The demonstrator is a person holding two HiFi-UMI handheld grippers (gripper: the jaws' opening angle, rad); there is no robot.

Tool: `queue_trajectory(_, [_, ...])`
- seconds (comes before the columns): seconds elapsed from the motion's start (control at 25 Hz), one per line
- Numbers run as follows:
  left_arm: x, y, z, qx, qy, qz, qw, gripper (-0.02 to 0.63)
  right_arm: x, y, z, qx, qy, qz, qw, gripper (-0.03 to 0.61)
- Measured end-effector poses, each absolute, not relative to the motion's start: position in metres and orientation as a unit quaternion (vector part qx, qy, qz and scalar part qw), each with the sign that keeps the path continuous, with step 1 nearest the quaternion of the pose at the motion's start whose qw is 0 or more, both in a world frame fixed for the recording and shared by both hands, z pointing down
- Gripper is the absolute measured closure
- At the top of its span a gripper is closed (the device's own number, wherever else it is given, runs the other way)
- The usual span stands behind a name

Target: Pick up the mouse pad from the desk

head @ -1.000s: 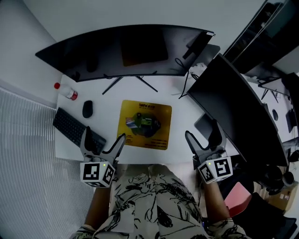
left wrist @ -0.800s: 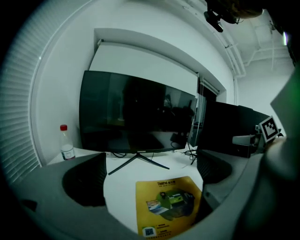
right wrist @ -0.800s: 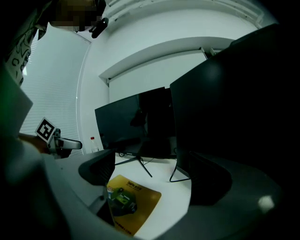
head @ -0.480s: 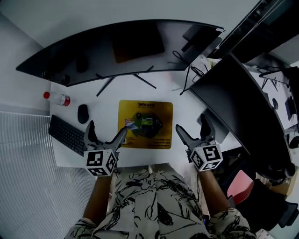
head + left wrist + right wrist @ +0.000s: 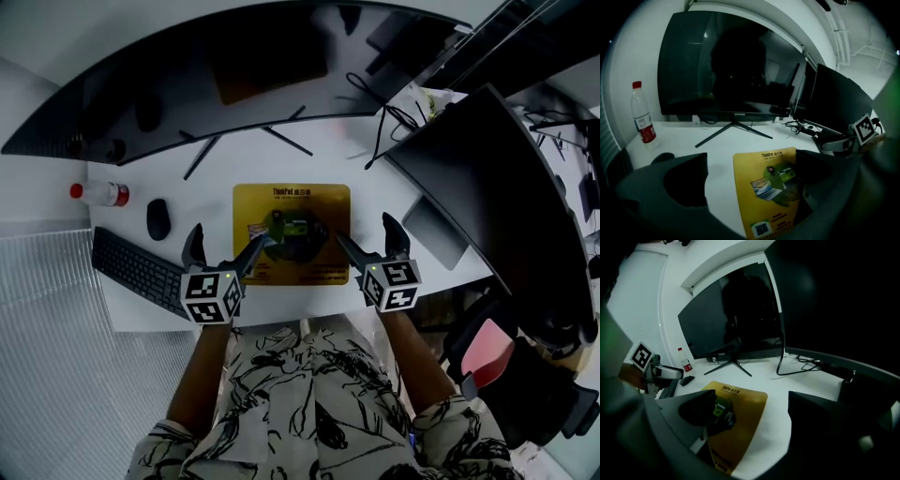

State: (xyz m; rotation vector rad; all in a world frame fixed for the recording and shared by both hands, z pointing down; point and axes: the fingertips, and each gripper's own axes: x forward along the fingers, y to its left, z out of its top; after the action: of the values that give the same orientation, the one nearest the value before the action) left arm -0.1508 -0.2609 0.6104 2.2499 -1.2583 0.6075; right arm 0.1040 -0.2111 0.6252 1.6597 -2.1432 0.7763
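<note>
The yellow mouse pad (image 5: 292,234) with a printed picture lies flat on the white desk (image 5: 403,272) in front of the curved monitor. My left gripper (image 5: 225,251) is open and straddles the pad's left edge, one jaw over the pad, the other over bare desk. My right gripper (image 5: 368,238) is open and straddles the pad's right edge. The left gripper view shows the pad (image 5: 768,187) between its jaws. In the right gripper view the pad (image 5: 740,416) lies under the left jaw. Neither gripper holds anything.
A curved monitor (image 5: 225,84) on a splayed stand spans the back. A second monitor (image 5: 487,187) stands at the right, with cables (image 5: 389,117) behind it. To the left lie a black mouse (image 5: 157,218), a keyboard (image 5: 131,267) and a water bottle (image 5: 98,194).
Both grippers have moved forward from the desk's near edge and inward to the pad's two sides. The pad has not moved.
</note>
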Motion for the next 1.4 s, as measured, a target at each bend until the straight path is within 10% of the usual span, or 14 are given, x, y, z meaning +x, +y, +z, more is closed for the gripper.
queue_trajectory(1.4, [-0.143, -0.253, 0.718, 0.770, -0.458, 0.338, 0.288, 0.324, 0.087, -0.200, 0.715, 0.605, -0.671, 0.325, 0.278, 0.336])
